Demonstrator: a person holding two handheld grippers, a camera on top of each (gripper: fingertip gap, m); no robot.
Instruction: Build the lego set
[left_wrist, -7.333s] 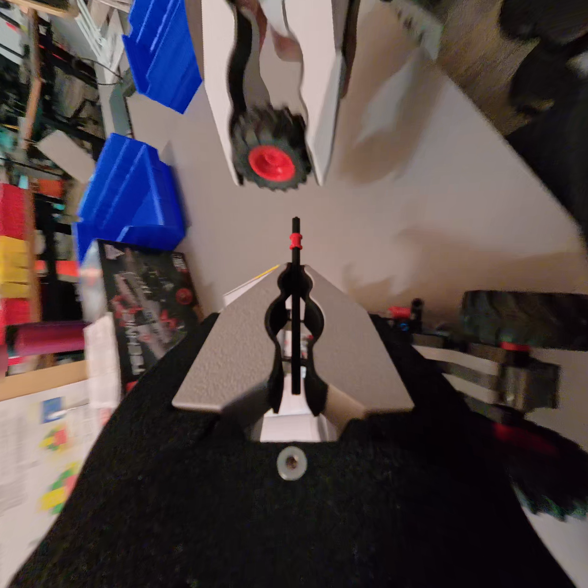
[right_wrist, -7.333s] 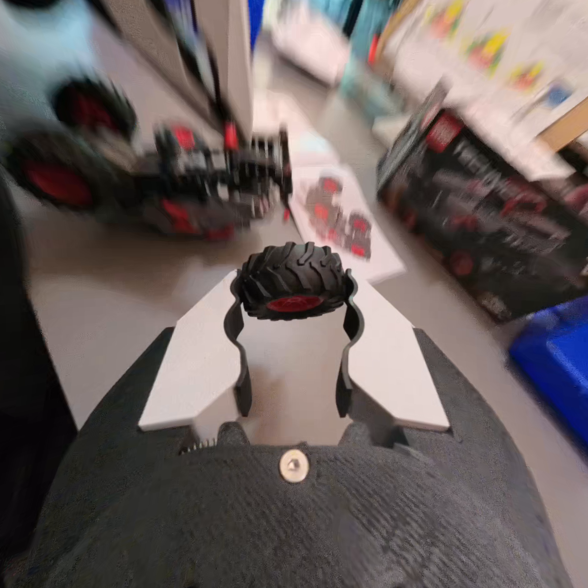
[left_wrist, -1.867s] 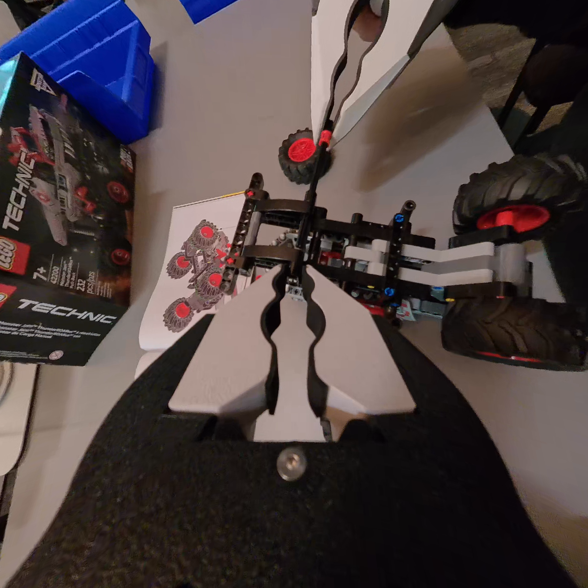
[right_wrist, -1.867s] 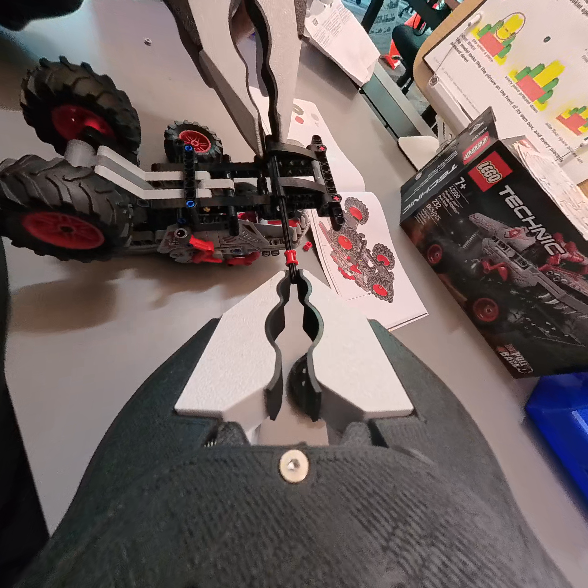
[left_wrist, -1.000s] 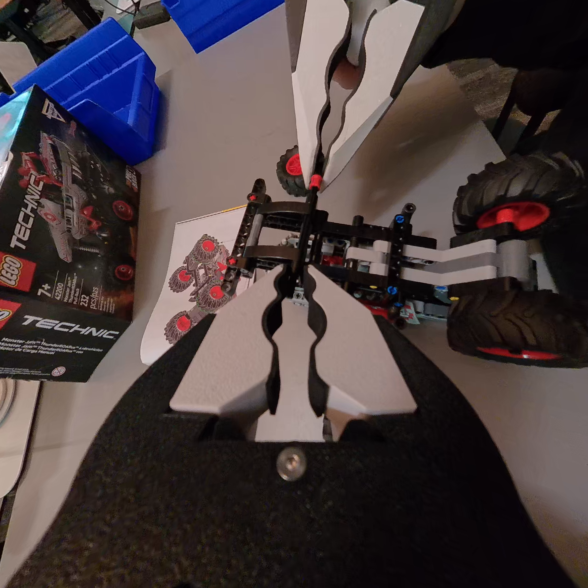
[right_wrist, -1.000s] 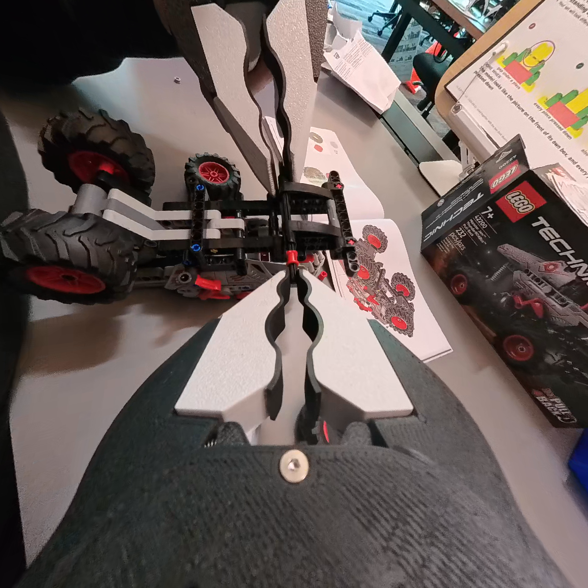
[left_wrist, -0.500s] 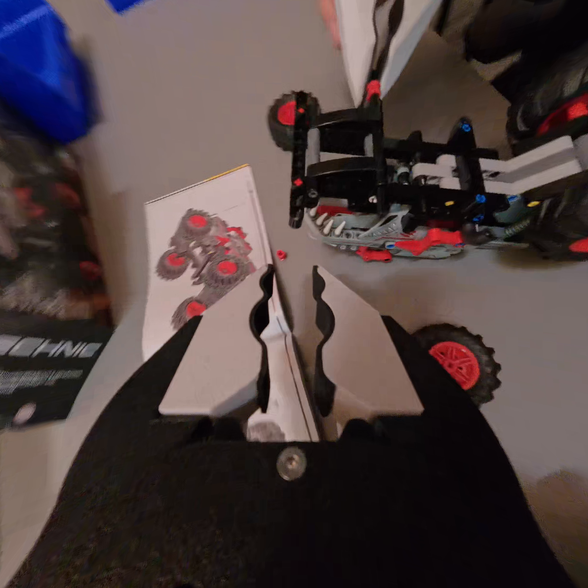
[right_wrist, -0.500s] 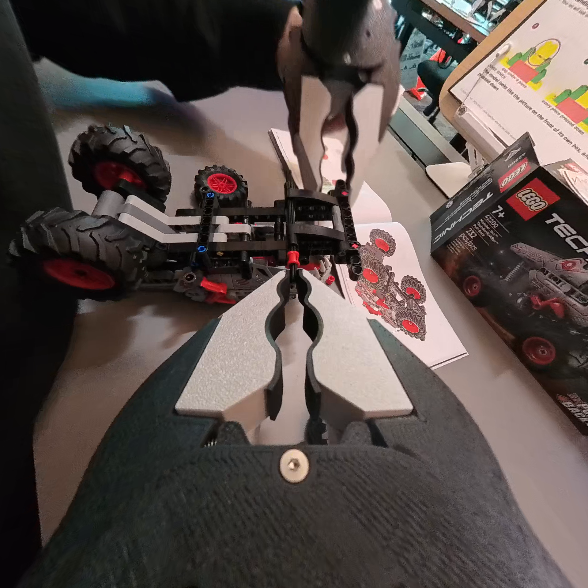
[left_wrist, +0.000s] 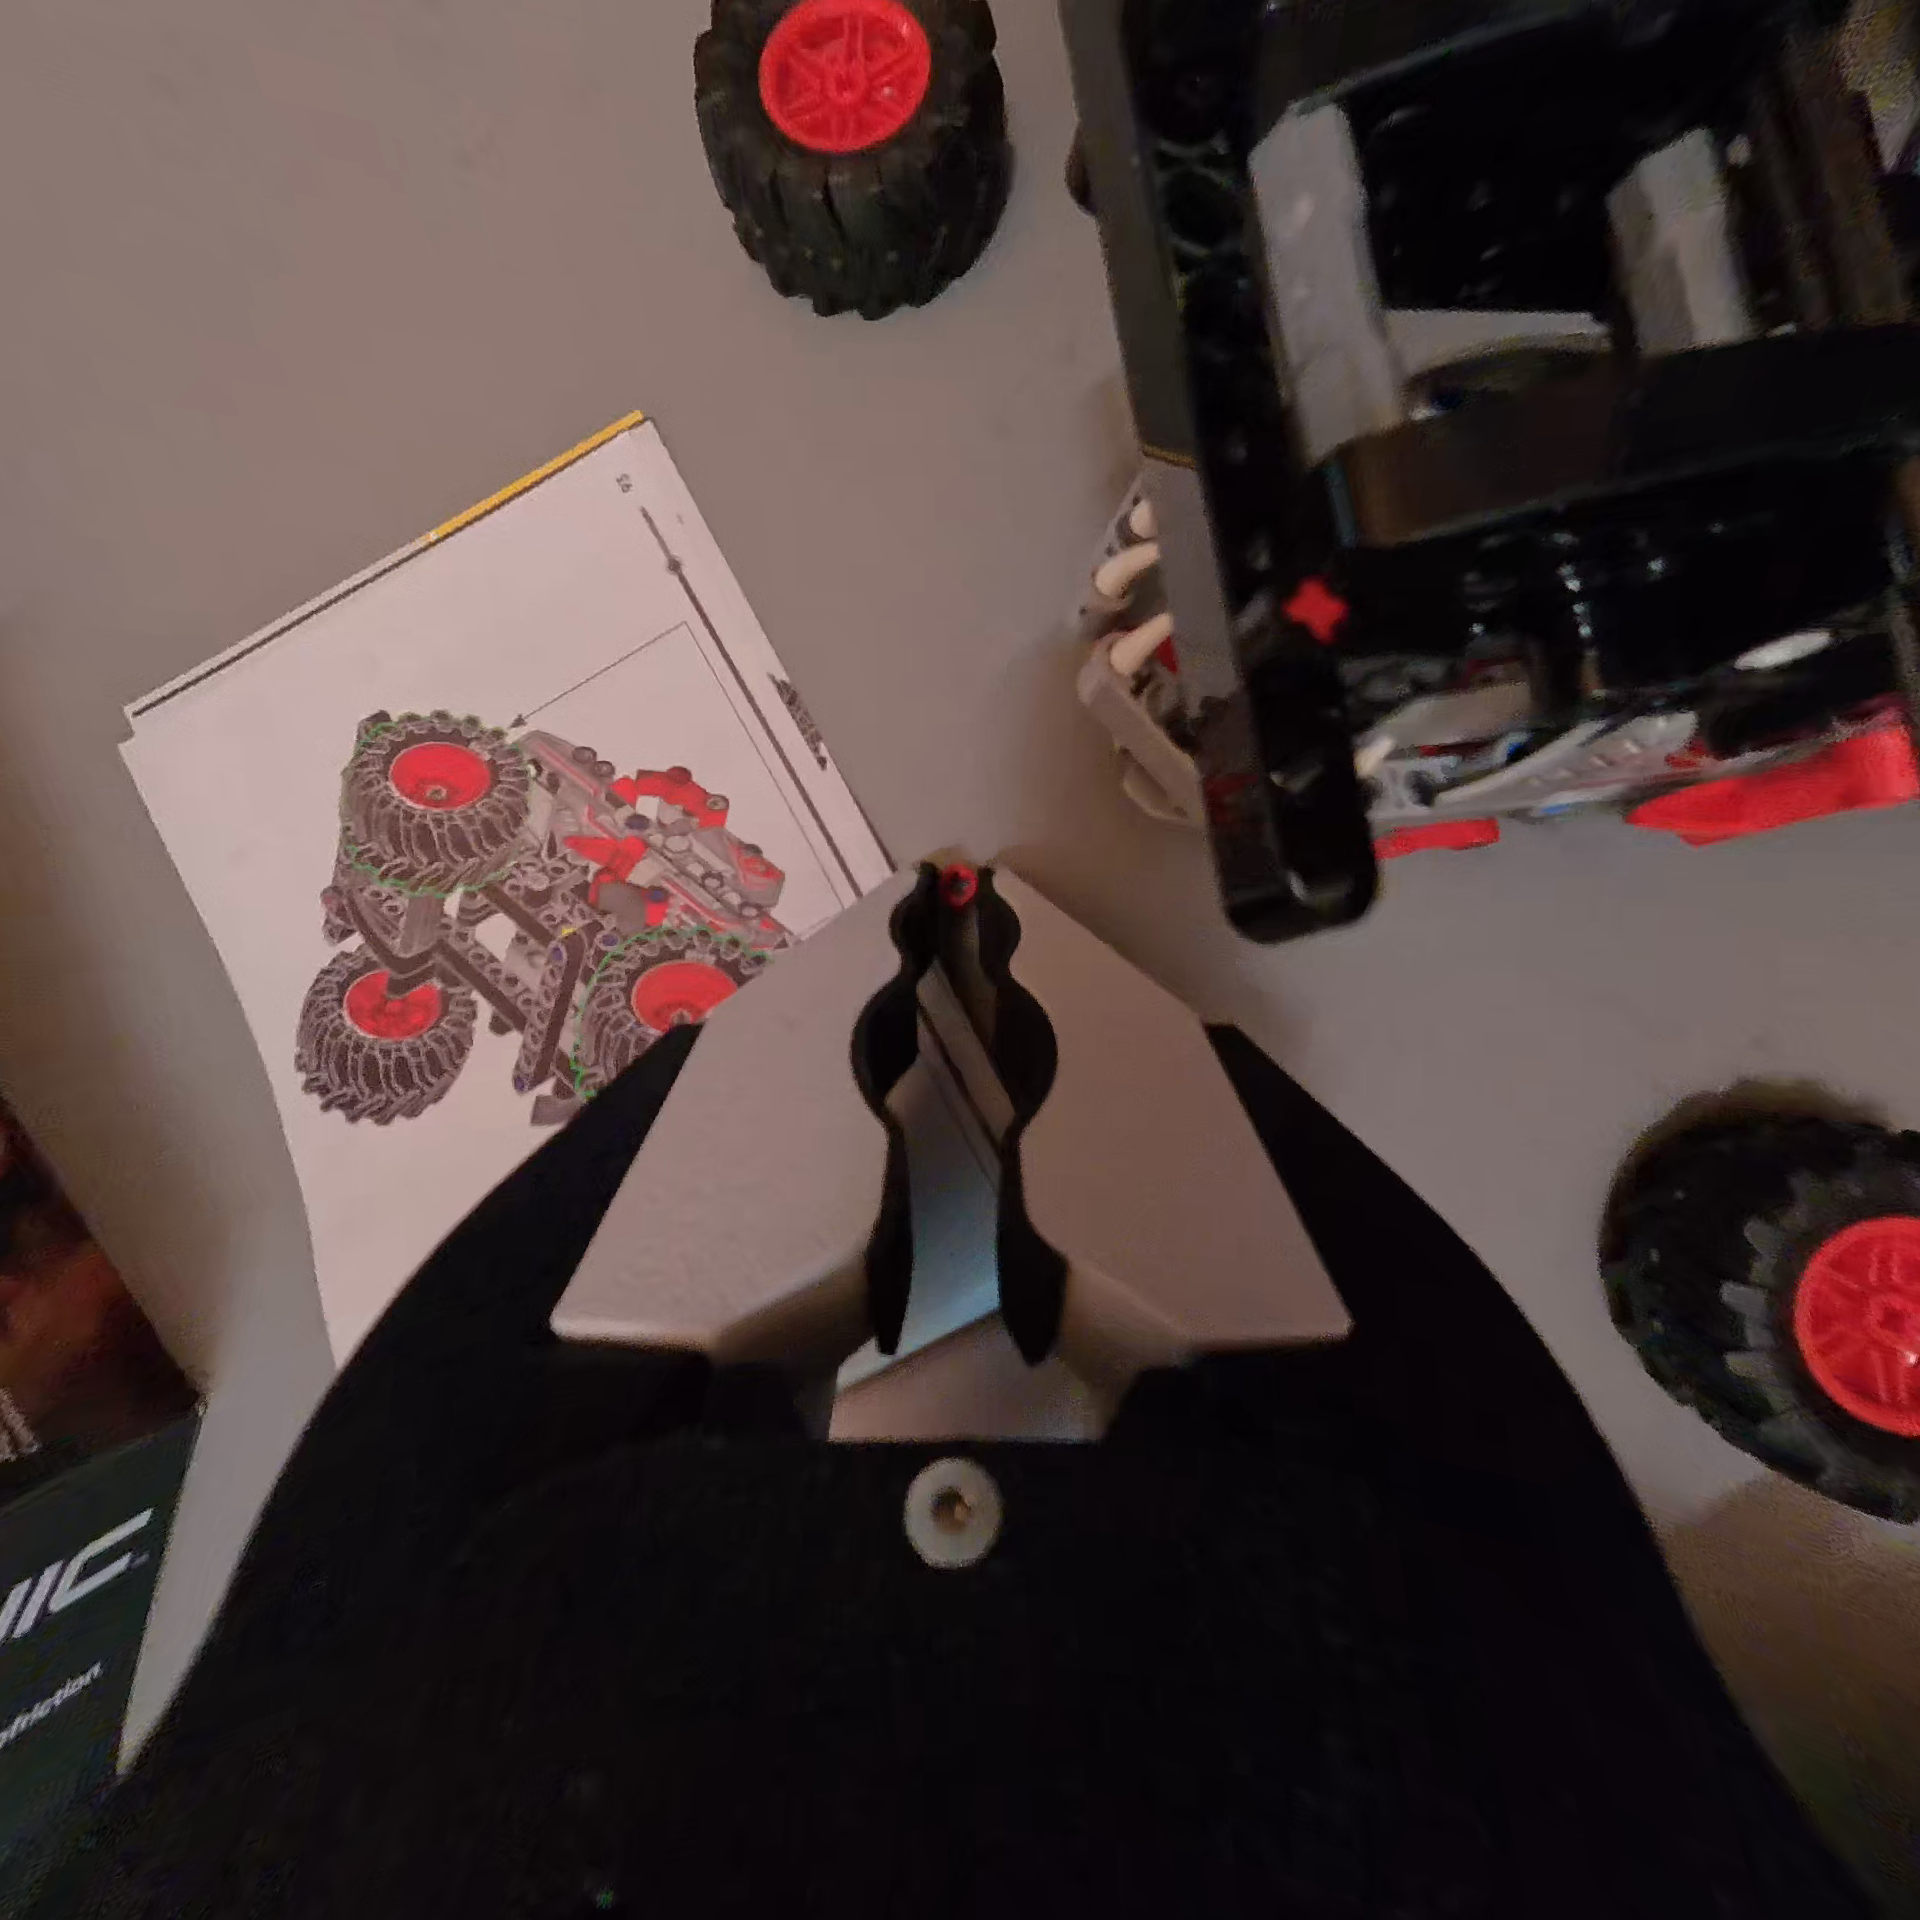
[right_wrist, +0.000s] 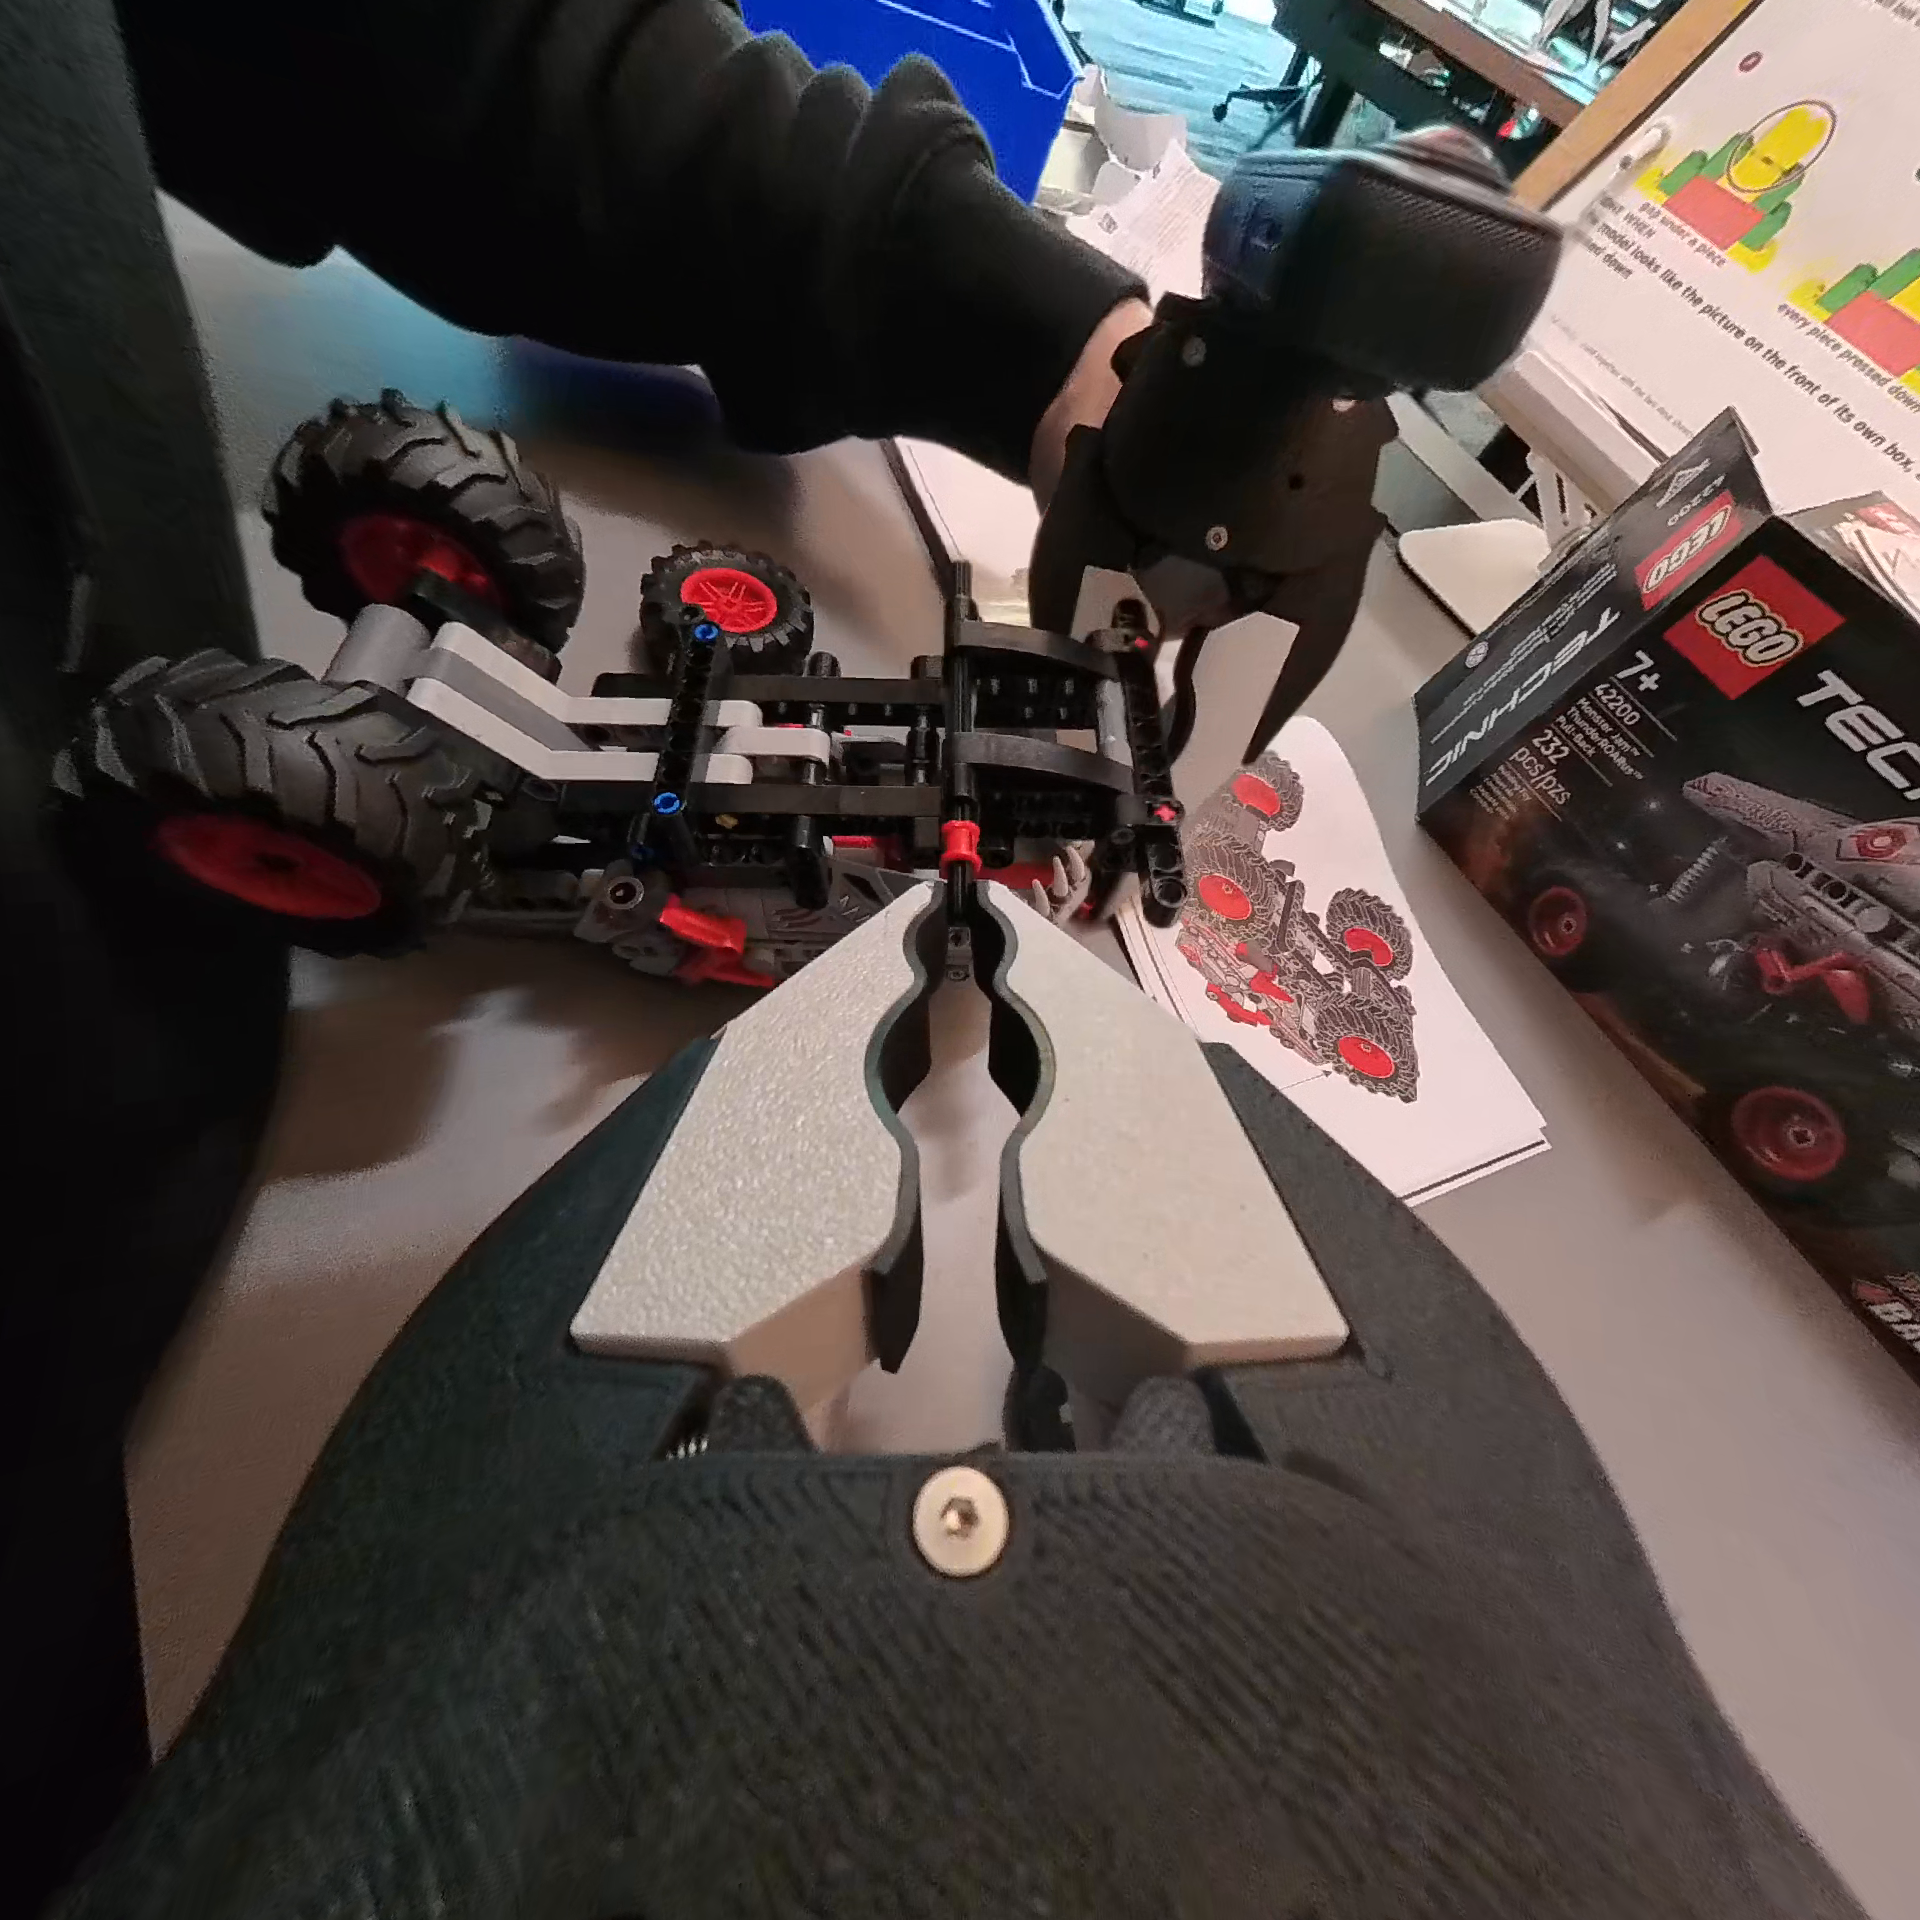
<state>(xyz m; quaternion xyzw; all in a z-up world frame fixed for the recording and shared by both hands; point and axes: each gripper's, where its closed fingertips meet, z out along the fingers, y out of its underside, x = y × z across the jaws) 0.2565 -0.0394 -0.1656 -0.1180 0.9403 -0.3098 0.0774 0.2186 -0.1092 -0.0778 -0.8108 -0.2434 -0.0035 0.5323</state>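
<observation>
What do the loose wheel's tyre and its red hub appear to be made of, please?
The tyre looks like matt black rubber, judging by its deep, dull tread blocks. The red hub looks like hard moulded plastic: smooth, with crisp spokes. Neither can be confirmed by sight.

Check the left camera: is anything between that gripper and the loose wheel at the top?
Nothing visible. Bare table runs from the left gripper to the wheel; the booklet lies left of that line, the truck frame right. A small red piece sits between its fingertips.
</observation>
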